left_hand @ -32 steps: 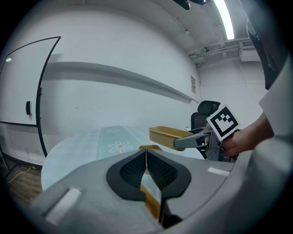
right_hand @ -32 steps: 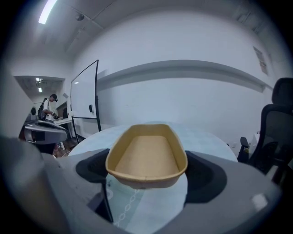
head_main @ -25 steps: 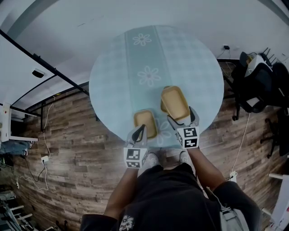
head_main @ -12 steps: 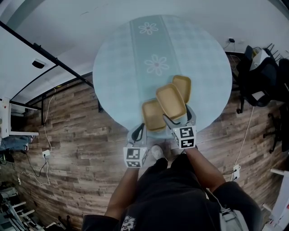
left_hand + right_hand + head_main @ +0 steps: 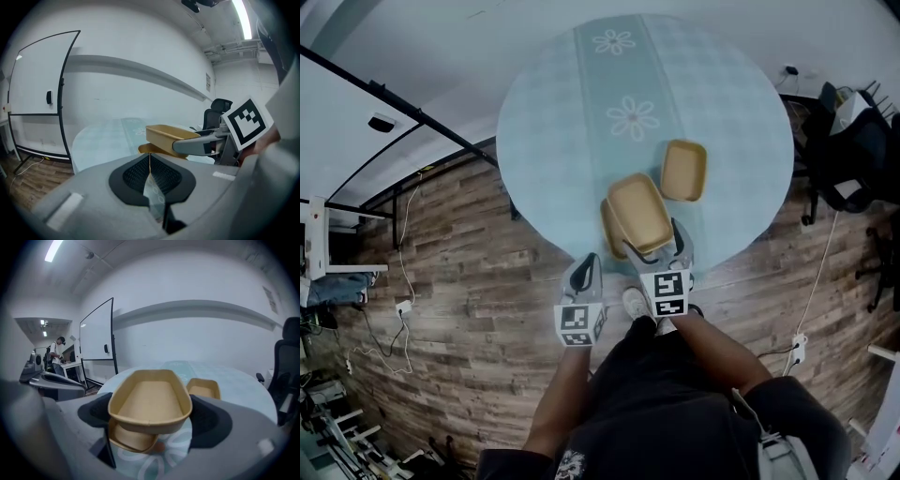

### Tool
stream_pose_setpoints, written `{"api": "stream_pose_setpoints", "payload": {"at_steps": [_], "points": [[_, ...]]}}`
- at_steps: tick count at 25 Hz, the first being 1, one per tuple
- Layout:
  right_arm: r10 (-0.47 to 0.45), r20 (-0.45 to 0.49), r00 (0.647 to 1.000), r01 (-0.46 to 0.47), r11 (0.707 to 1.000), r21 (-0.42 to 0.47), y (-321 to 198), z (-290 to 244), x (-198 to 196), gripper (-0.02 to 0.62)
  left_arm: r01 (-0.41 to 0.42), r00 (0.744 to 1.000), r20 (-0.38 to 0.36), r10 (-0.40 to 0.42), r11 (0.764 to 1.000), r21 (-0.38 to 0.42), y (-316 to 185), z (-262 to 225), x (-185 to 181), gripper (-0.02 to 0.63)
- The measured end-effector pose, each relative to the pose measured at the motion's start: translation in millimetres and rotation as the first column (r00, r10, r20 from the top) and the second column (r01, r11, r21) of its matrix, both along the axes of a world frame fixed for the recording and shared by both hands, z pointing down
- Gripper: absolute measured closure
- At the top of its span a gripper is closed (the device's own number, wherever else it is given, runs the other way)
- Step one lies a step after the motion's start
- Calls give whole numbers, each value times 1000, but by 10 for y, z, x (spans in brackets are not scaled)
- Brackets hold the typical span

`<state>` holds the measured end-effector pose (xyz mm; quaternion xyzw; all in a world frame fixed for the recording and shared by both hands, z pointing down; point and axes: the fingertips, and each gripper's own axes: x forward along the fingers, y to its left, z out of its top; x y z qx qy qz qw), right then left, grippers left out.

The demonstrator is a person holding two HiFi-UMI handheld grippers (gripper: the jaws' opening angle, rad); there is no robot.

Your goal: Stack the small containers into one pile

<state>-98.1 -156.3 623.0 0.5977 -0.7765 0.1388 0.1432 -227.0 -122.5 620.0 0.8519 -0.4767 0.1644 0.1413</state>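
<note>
The right gripper (image 5: 654, 242) pinches a tan container (image 5: 639, 212) over a second container (image 5: 607, 228) mid-frame. The left gripper (image 5: 586, 272), below-left, is pressed together.

Held container (image 5: 639, 212): carried by right gripper (image 5: 654, 247) from over the far container (image 5: 683, 171), which is now uncovered, to directly above the near container (image 5: 607, 230), largely covering it.

tan container (image 5: 150, 401) between right gripper (image 5: 151, 414) jaws, just above second container (image 5: 132, 439) on table (image 5: 243, 391)
</note>
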Motion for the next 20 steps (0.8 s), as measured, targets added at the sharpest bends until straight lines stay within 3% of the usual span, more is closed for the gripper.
{"api": "stream_pose_setpoints", "payload": {"at_steps": [3, 20], "points": [[10, 16, 1000, -10, 1000, 0, 68, 47, -53, 92, 18, 1000, 1, -18, 999, 34, 62, -55, -17, 600], [136, 15, 991, -136, 991, -17, 137, 318, -354, 92, 93, 996, 11, -93, 996, 5, 338, 81, -453, 600]]}}
